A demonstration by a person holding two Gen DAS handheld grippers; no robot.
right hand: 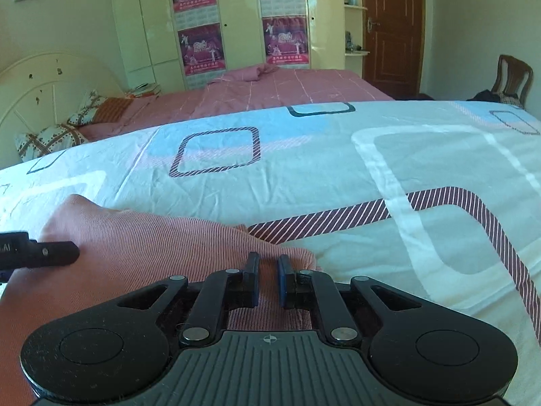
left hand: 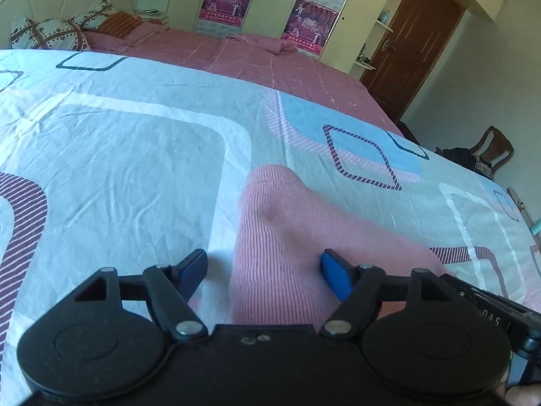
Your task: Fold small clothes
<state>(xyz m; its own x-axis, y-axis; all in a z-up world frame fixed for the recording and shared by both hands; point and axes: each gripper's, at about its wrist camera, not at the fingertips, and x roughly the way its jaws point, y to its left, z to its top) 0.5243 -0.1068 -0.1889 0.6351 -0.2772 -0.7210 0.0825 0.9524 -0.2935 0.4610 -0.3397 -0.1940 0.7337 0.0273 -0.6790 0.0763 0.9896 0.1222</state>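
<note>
The left gripper (left hand: 263,272) hovers low over a pink ribbed garment (left hand: 290,237), its 2 blue-padded fingers (left hand: 333,275) spread wide with the cloth's folded edge running up between them; neither pad pinches it. In the right wrist view, the right gripper (right hand: 268,279) has its 2 fingers drawn narrow, nearly parallel, with a ridge of the same pink garment (right hand: 152,243) rising into the slim gap between the pads (right hand: 283,280); it appears pinched there, close to the cloth's right-hand corner. A black piece of the left gripper pokes in from the left edge of that view, resting over the garment.

The garment lies on a pale patterned bedsheet (left hand: 128,155) printed with white, blue and striped purple rounded squares, creased in places. It spreads from the near edge of both views outward, with a rounded, folded end toward the middle of the sheet.

Beyond the sheet sits a bed with a pink checked cover (right hand: 287,88), patterned pillows (right hand: 50,138) by a cream headboard (right hand: 50,81). Behind are a cream wardrobe carrying 4 pink posters (right hand: 201,47), a brown door (right hand: 394,30) and a wooden chair (right hand: 512,81) holding dark clothes.
</note>
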